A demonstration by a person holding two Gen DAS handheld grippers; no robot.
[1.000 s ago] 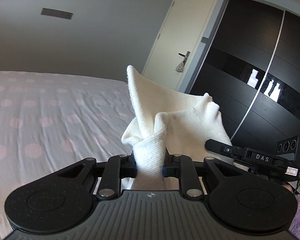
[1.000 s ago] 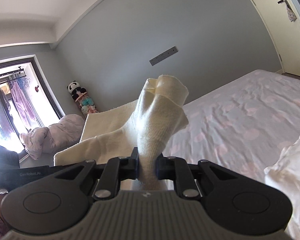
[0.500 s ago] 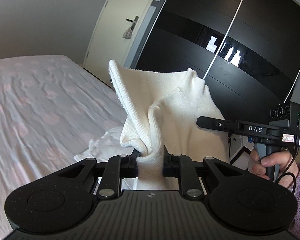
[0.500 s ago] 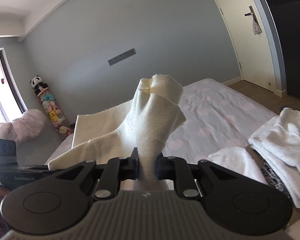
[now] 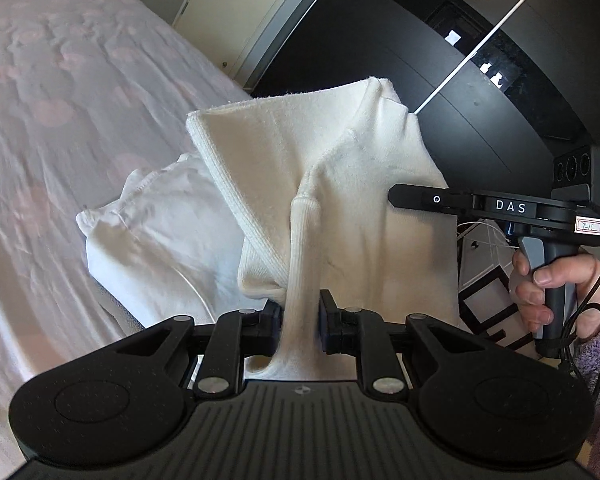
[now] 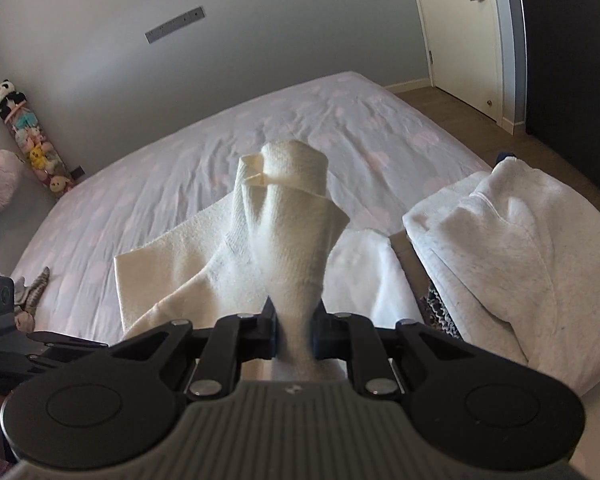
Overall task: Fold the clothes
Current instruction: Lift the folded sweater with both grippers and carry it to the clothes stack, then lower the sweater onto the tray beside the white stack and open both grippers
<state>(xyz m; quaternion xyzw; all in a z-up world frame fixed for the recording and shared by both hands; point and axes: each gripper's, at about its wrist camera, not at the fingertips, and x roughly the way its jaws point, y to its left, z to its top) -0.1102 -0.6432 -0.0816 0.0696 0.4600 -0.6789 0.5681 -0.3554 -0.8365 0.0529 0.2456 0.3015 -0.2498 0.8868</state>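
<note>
A cream knit garment [image 5: 340, 184] hangs folded between my two grippers, held in the air above the bed's near edge. My left gripper [image 5: 299, 322] is shut on a ribbed bunch of it. My right gripper [image 6: 294, 330] is shut on another bunch of the cream garment [image 6: 292, 232], which stands up in a roll past the fingers. The right gripper's body [image 5: 500, 208] shows at the right of the left wrist view, in a hand. The garment's lower part is hidden behind the gripper bodies.
A pink-dotted bed [image 6: 260, 132] lies below and ahead. White folded clothes [image 5: 160, 232] sit at the bed's near edge; they also show as a stack [image 6: 512, 248] in the right wrist view. A black wardrobe [image 5: 440, 60] and a door [image 6: 460, 40] stand beyond. Small striped clothes [image 6: 32, 296] lie left.
Both grippers have tilted down and swung toward the bed's edge with the garment. The white folded stack has come into view close below. Both stay shut.
</note>
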